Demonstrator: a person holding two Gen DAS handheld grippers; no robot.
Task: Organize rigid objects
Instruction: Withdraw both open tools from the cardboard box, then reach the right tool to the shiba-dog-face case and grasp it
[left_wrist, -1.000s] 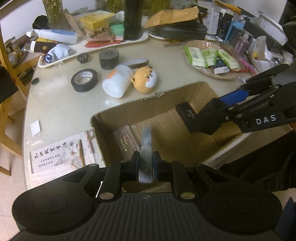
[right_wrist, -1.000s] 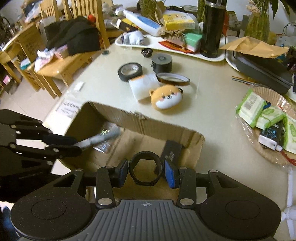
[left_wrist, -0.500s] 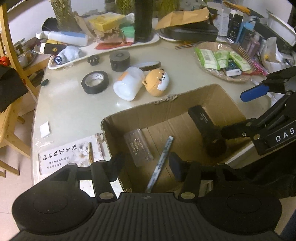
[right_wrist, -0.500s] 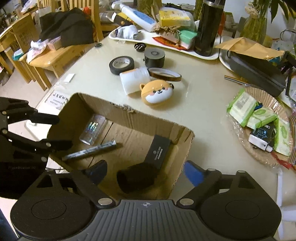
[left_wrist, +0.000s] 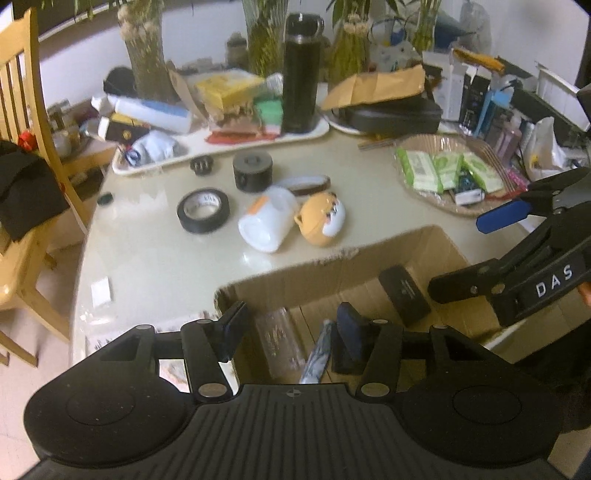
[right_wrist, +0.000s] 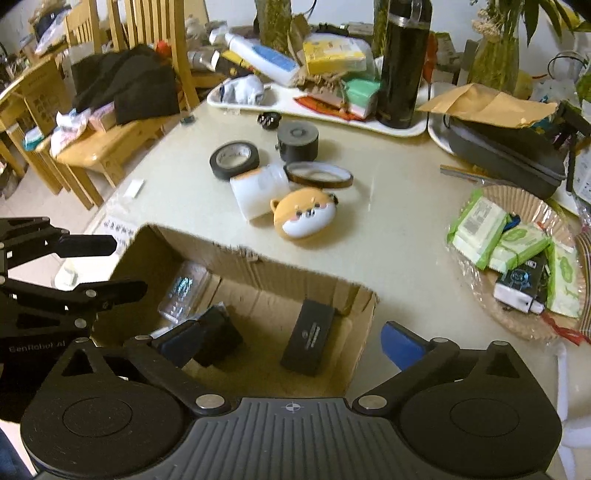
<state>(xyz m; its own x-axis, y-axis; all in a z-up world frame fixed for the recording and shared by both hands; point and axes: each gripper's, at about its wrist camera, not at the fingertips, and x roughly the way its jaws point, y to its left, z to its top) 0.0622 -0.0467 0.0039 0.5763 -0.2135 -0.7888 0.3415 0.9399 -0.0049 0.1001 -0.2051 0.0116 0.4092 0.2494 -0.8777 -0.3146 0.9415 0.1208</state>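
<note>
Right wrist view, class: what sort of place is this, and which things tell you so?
Most likely a home dining room: a cluttered dining table with wooden chairs beside it, vases of plants along the back, and a black flask on a white tray.

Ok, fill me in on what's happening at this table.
A person is sorting loose items into a cardboard box with two handheld grippers. Both the left gripper and right gripper hover open over it, jaws just opened and empty. A black case and a patterned pen lie inside. A tape roll and white jar wait on the table.
</note>
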